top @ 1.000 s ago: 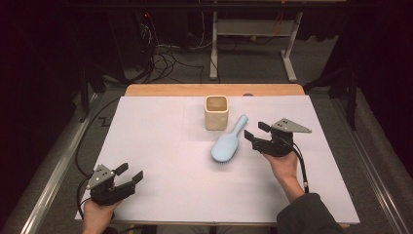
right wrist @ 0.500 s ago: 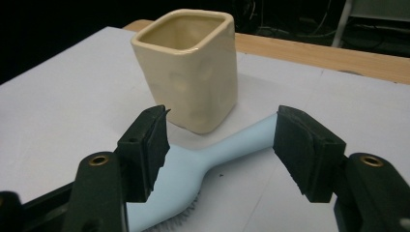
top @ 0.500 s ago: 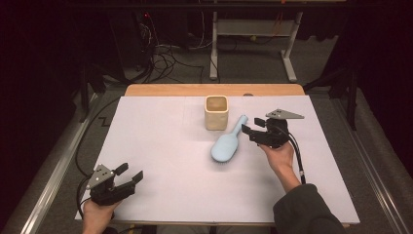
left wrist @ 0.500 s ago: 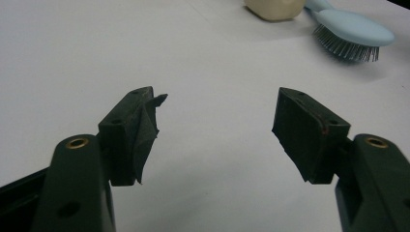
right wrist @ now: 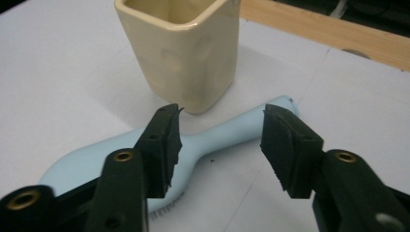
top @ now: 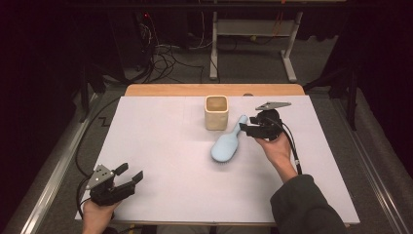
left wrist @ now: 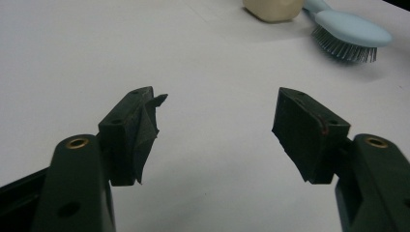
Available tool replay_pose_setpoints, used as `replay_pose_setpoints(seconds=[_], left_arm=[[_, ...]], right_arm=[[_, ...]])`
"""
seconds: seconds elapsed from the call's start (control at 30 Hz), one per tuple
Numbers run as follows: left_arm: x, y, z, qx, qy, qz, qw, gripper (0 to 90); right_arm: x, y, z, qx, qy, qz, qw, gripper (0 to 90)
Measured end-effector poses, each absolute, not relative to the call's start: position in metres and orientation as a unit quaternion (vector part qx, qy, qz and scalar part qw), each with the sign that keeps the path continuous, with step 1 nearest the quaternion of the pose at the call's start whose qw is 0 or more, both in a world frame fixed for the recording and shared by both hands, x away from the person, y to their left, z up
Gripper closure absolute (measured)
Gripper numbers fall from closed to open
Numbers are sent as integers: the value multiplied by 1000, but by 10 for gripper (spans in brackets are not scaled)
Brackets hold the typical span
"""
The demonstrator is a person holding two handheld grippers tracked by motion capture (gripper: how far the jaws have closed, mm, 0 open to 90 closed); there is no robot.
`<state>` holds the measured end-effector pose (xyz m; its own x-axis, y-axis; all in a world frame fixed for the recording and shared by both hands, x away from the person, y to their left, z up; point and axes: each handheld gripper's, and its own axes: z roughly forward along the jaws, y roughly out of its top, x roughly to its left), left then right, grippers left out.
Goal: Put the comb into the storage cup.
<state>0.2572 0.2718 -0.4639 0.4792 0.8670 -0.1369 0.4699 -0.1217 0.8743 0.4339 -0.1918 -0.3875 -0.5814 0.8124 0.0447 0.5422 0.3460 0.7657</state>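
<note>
A light blue hairbrush (top: 228, 144) (right wrist: 227, 135) lies bristles down on the white table, its handle pointing toward a cream square cup (top: 216, 112) (right wrist: 183, 48) just behind it. My right gripper (top: 246, 128) (right wrist: 220, 145) is open, its jaws standing on either side of the brush handle without closing on it. My left gripper (top: 130, 174) (left wrist: 217, 125) rests open near the front left corner of the table, nothing between its jaws. In the left gripper view the hairbrush (left wrist: 350, 35) and the cup (left wrist: 273, 8) show far off at the top right.
The white table cover (top: 160, 146) ends in a wooden strip (top: 214, 89) at the far edge. Cables and a metal stand (top: 253, 44) lie on the dark floor beyond. A cable trails from each gripper.
My right gripper has moved left and forward, coming down over the brush handle. The brush, the cup and my left gripper have stayed put.
</note>
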Motion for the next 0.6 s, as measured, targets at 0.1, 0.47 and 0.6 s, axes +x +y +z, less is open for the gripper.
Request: replay_pose_setpoints(seconds=[0.1,0.47,0.6], left_arm=[[257,272,-464,719,464,211,472,331],[256,271,-463,719,462,212,474,332],[256,271,-463,719,460,212,475,333]], right_arm=[[440,-185,-385,422,815,359,172,574],[466,-166,-381,431,841,283,163,771],[475,-160,-380,432,847,263,163,844]])
